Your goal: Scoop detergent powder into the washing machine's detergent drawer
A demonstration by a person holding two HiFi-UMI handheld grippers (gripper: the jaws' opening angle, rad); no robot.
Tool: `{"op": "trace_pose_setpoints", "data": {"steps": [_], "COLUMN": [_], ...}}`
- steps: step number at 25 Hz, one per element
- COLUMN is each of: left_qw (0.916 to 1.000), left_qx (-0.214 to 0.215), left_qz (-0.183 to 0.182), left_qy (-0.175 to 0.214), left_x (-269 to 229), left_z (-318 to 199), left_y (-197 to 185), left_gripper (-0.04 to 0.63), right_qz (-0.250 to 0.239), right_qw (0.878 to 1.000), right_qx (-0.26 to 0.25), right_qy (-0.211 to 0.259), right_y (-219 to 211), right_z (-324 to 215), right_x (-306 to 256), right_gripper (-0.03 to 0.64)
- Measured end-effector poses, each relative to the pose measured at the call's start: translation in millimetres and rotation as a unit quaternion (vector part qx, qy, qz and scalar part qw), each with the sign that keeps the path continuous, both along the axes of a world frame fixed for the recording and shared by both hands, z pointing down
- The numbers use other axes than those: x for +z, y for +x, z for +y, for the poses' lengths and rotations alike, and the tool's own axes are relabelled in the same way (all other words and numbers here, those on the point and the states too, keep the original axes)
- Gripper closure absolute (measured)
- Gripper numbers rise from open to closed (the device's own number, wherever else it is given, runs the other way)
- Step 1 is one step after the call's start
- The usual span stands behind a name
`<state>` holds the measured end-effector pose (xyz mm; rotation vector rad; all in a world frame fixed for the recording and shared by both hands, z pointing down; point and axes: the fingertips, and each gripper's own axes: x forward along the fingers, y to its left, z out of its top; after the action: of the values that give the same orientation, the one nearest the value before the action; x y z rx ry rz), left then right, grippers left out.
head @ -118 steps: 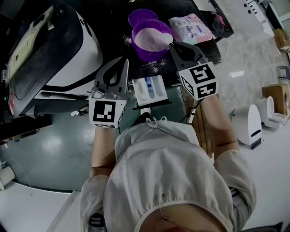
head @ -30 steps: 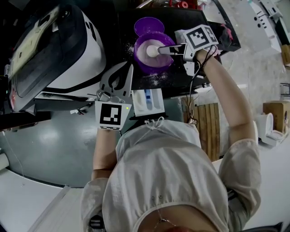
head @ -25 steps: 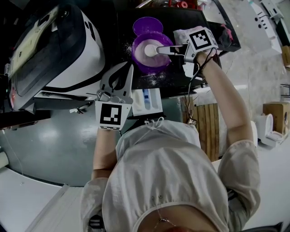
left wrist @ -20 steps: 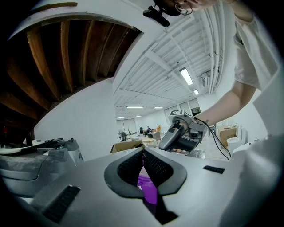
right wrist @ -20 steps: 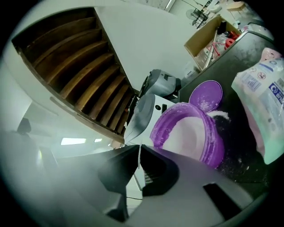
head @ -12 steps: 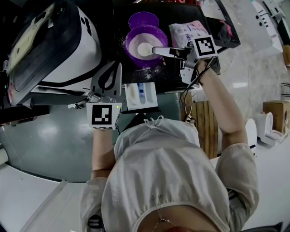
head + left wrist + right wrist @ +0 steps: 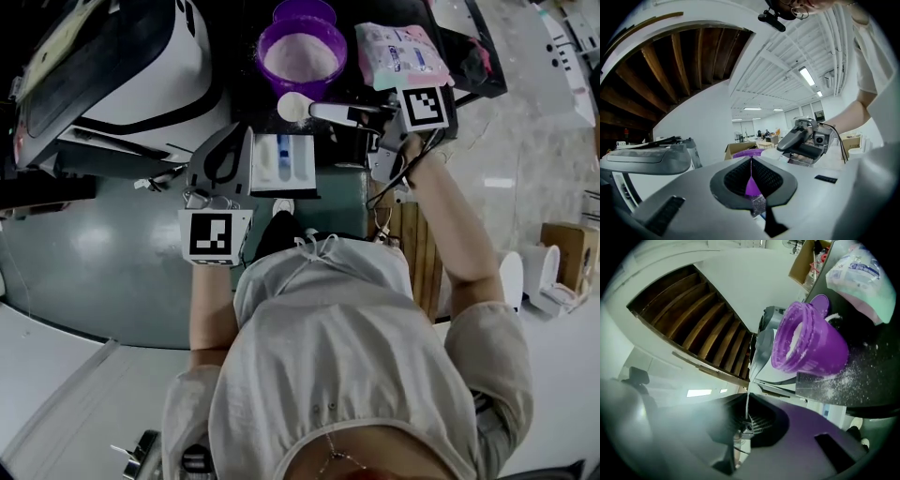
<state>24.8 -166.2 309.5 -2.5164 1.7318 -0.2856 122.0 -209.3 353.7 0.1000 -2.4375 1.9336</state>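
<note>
The purple bowl (image 7: 302, 52) (image 7: 808, 341) of white detergent powder stands on the black counter (image 7: 366, 80). A white scoop (image 7: 292, 106), heaped with powder, hovers between the bowl and the open detergent drawer (image 7: 281, 161). My right gripper (image 7: 352, 114) (image 7: 747, 414) is shut on the scoop's handle, which shows as a thin white edge in the right gripper view. My left gripper (image 7: 240, 131) (image 7: 751, 161) is shut and holds nothing, just left of the drawer. The drawer has white compartments and a blue one.
The washing machine (image 7: 122, 66) fills the upper left. A pink and white detergent bag (image 7: 403, 52) (image 7: 862, 273) lies right of the bowl. A small purple cup (image 7: 305, 9) stands behind it. Spilled powder (image 7: 853, 373) dusts the counter.
My right gripper lifted the filled scoop out of the purple bowl and carried it toward me, to just above the drawer's far end. The left gripper stayed beside the drawer.
</note>
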Motion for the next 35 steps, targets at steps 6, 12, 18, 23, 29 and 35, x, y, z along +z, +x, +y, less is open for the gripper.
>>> {"op": "trace_pose_setpoints", "data": {"steps": [6, 12, 18, 23, 29, 35], "left_qw": [0.9987, 0.9972, 0.9956, 0.9941, 0.9919, 0.9901], "left_qx": [-0.037, -0.057, -0.051, -0.029, -0.002, 0.011], "left_qz": [-0.004, 0.028, 0.024, 0.02, 0.032, 0.03], "left_qy": [-0.035, -0.04, -0.075, -0.102, -0.123, -0.137], "left_x": [24, 41, 63, 80, 103, 120], "left_z": [40, 62, 69, 70, 70, 71], "left_y": [-3, -19, -39, -46, -57, -68], "left_gripper": [0.572, 0.572, 0.572, 0.572, 0.572, 0.572], "right_qz": [0.002, 0.023, 0.067, 0.144, 0.176, 0.282], "right_qw": [1.0, 0.999, 0.996, 0.988, 0.984, 0.95], "right_qx": [-0.014, -0.025, -0.018, -0.019, 0.001, -0.031], "right_qy": [-0.023, -0.04, -0.053, -0.046, -0.037, 0.128], "right_y": [0, -12, -30, -42, -62, -70], "right_z": [31, 52, 63, 73, 71, 52], "right_x": [23, 57, 104, 147, 174, 201], "right_gripper": [0.603, 0.603, 0.603, 0.604, 0.604, 0.604]}}
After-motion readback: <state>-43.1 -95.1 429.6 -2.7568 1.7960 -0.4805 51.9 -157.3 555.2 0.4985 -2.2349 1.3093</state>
